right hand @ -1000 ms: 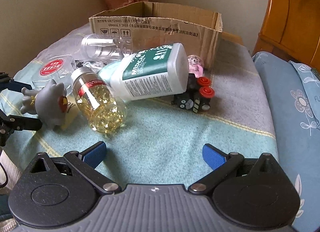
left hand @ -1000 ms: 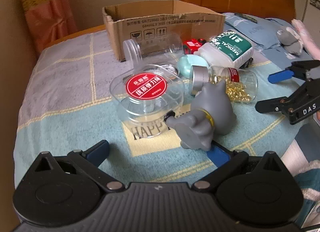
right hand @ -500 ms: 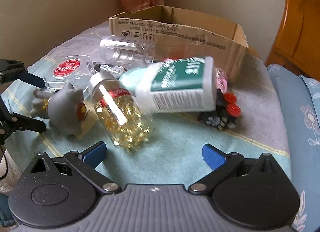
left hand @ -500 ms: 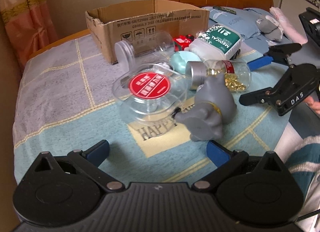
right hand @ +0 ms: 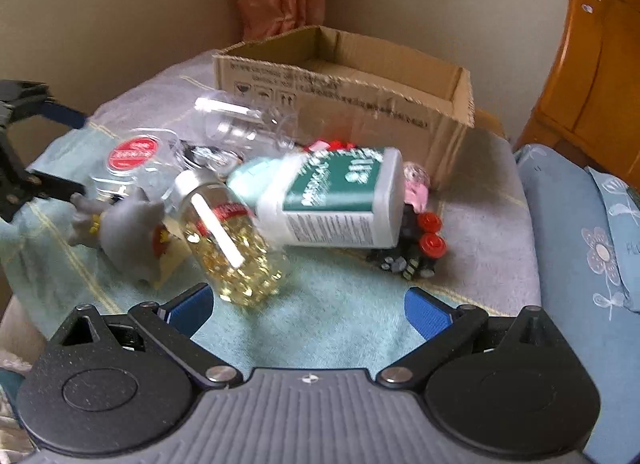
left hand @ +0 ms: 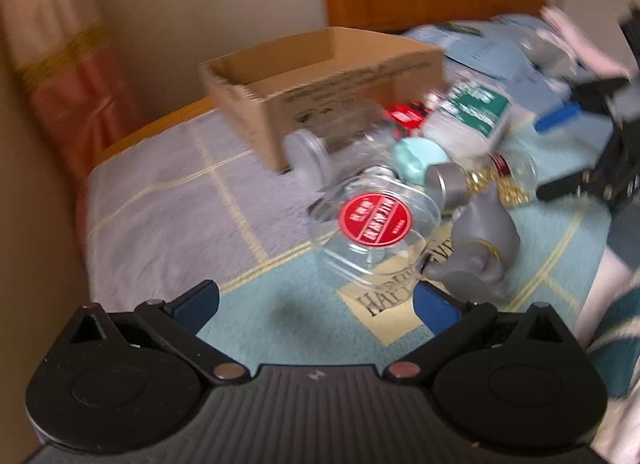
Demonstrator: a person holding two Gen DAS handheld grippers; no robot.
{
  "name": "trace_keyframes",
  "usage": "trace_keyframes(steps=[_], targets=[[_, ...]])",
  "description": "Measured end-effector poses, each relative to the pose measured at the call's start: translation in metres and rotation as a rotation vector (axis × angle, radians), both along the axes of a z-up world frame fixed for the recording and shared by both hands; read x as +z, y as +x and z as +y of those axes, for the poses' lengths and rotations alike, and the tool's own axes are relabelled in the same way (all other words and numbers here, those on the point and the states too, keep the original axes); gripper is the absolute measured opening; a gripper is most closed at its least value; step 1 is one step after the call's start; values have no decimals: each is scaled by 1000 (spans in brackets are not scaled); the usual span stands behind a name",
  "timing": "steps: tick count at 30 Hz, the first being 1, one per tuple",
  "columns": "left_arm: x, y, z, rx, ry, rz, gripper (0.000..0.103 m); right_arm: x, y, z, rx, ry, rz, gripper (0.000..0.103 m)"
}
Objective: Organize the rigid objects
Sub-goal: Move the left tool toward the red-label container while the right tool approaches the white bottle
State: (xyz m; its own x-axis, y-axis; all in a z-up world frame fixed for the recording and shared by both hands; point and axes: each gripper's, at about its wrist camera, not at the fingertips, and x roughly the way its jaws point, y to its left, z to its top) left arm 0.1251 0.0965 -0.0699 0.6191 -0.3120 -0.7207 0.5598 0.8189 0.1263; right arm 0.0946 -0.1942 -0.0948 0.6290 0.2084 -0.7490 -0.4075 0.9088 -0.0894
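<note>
- Both tools stand wide open with nothing between their blue pads: the left tool (left hand: 316,302) hangs above the pale blue towel (right hand: 340,316), and the right tool (right hand: 308,306) hangs above the same towel, its left pad close to a bottle's base.
- At far left in the right wrist view, the left tool's black fingers reach in beside the grey rubber animal toy (right hand: 128,227), which lies on its side on the towel.
- Behind the toy sits a clear round plastic tub with a red label on its lid (right hand: 134,153); in the left wrist view this tub (left hand: 376,219) is just ahead of the left tool.
- A clear empty plastic jar (right hand: 240,123) lies on its side behind the tub, near the box front.
- A clear bottle of yellow capsules with a silver cap (right hand: 232,240) lies tilted, its base towards the right tool.
- A white bottle with a green label and a pale teal cap (right hand: 332,203) lies on its side, touching the capsule bottle.
- A small pink figure (right hand: 416,183) sits against the white bottle's base, and a black toy vehicle with red wheels (right hand: 420,244) lies just beside it.
- An open brown cardboard box (right hand: 400,111) stands behind the whole cluster.
- A blue flowered pillow (right hand: 580,256) lies at far right.
</note>
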Motion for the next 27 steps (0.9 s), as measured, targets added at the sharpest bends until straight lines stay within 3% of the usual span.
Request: trace_keyframes(steps=[3, 7, 13, 16, 20, 27], targets=[[-10, 8, -8, -55, 32, -13, 102, 8, 0, 1, 6, 19, -17, 103], [-13, 19, -12, -110, -19, 13, 102, 21, 7, 4, -7, 36, -49, 103], [-14, 21, -20, -231, -6, -37, 101, 25, 24, 9, -31, 5, -68, 103], [-15, 27, -23, -258, -32, -16, 92, 24, 32, 10, -50, 15, -62, 103], [-18, 32, -27, -259, -57, 11, 80, 24, 42, 15, -78, 9, -68, 103], [-19, 31, -24, -187, -77, 7, 80, 20, 59, 36, -118, -89, -61, 102]])
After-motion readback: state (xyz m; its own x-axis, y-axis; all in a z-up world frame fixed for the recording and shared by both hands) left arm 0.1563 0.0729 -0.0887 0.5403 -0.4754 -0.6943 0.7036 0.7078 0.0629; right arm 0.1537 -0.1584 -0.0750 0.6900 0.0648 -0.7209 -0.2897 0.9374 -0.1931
